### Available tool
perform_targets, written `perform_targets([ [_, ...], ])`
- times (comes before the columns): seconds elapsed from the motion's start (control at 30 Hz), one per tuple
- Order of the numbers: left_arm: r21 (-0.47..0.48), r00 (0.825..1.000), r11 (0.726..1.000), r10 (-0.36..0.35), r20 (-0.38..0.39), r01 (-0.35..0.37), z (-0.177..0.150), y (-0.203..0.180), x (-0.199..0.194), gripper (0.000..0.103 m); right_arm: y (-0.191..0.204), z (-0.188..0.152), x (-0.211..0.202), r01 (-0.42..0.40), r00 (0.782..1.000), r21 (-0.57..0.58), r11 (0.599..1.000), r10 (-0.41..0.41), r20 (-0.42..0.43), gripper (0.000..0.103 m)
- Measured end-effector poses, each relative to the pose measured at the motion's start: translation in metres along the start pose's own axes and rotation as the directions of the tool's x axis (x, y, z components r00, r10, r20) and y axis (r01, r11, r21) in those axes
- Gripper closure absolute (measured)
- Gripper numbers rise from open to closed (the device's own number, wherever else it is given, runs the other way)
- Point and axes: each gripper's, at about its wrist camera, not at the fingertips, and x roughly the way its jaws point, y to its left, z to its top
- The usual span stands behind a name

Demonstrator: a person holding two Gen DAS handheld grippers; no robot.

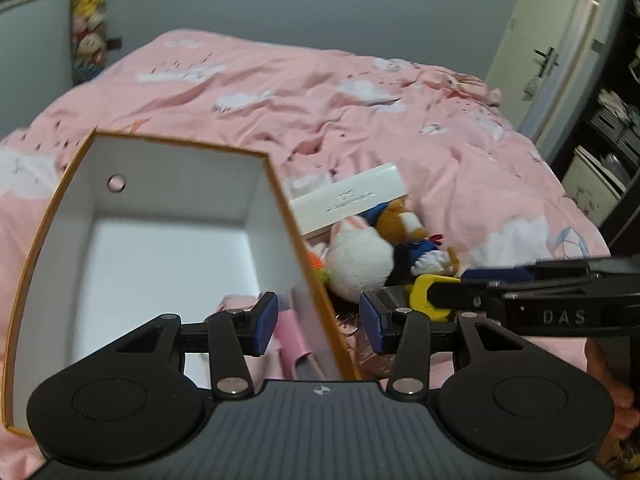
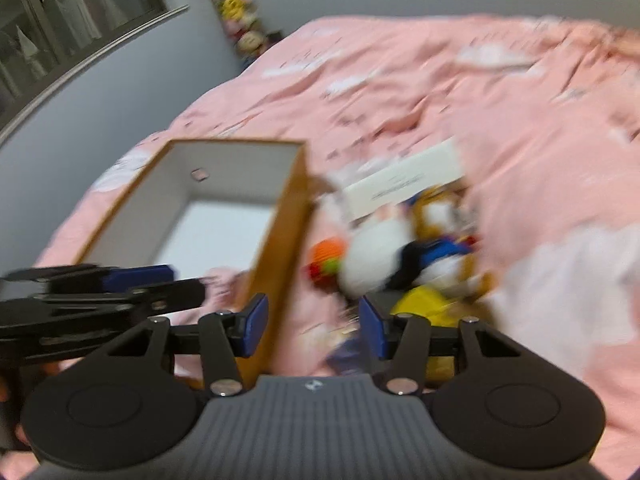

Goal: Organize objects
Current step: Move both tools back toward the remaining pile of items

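Reading L to R: orange-walled box (image 1: 168, 248) on the pink duvet (image 1: 360, 96), nearly empty w/ something pink at its near end; its right wall runs between the pads of the left gripper (image 1: 318, 322), jaws released, nothing clasped. Toy pile just right of the box, incl. white plush (image 1: 358, 258), yellow item (image 1: 426, 286) and flat white carton (image 1: 352, 200), lies by the right gripper (image 2: 312, 326), also released and empty. Risks: either gripper nudges the box wall and skews it on the soft bedding; plush may slip or snag in a pinch.

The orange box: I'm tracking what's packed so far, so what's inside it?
The orange box shows bare white floor and walls, plus something pink at its near end. The left gripper hides the rest there.
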Motion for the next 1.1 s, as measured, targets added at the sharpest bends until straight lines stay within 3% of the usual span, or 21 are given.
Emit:
perform_targets([
  [0.07,0.023,1.000,1.000,0.000,0.010,0.000,0.000,-0.005,0.001,0.051,-0.008,-0.005,-0.006,0.024,0.998,-0.028,0.999,-0.023,0.060,0.040],
  [0.13,0.048,1.000,0.999,-0.001,0.017,0.000,0.000,-0.010,0.002,0.051,-0.012,-0.009,-0.006,0.081,0.994,-0.062,0.995,-0.076,0.073,0.040],
  [0.23,0.083,1.000,0.997,-0.001,0.009,0.000,-0.001,-0.016,0.008,0.051,-0.016,-0.017,0.002,0.161,0.987,-0.129,0.979,-0.156,0.050,0.040],
  [0.33,0.104,0.999,0.994,-0.033,-0.042,0.037,0.002,-0.022,0.018,0.057,-0.018,-0.024,0.017,0.197,0.978,-0.193,0.961,-0.207,-0.035,0.042],
  [0.53,0.139,0.995,0.989,-0.035,-0.090,0.047,0.005,-0.033,0.033,0.070,-0.012,-0.030,0.037,0.161,0.978,-0.270,0.949,-0.191,-0.089,0.053],
  [0.7,0.191,0.992,0.979,-0.049,-0.120,0.071,0.009,-0.044,0.043,0.078,-0.012,-0.030,0.038,0.120,0.985,-0.264,0.957,-0.147,-0.087,0.054],
  [0.93,0.161,0.993,0.987,-0.001,-0.118,0.020,0.018,-0.038,0.048,0.079,0.018,-0.024,0.047,0.137,0.987,-0.430,0.892,-0.161,-0.019,0.053],
  [1.1,0.132,0.994,0.989,0.077,-0.076,-0.066,0.019,-0.030,0.049,0.079,0.036,-0.016,0.062,0.163,0.982,-0.508,0.846,-0.187,0.003,0.055],
])
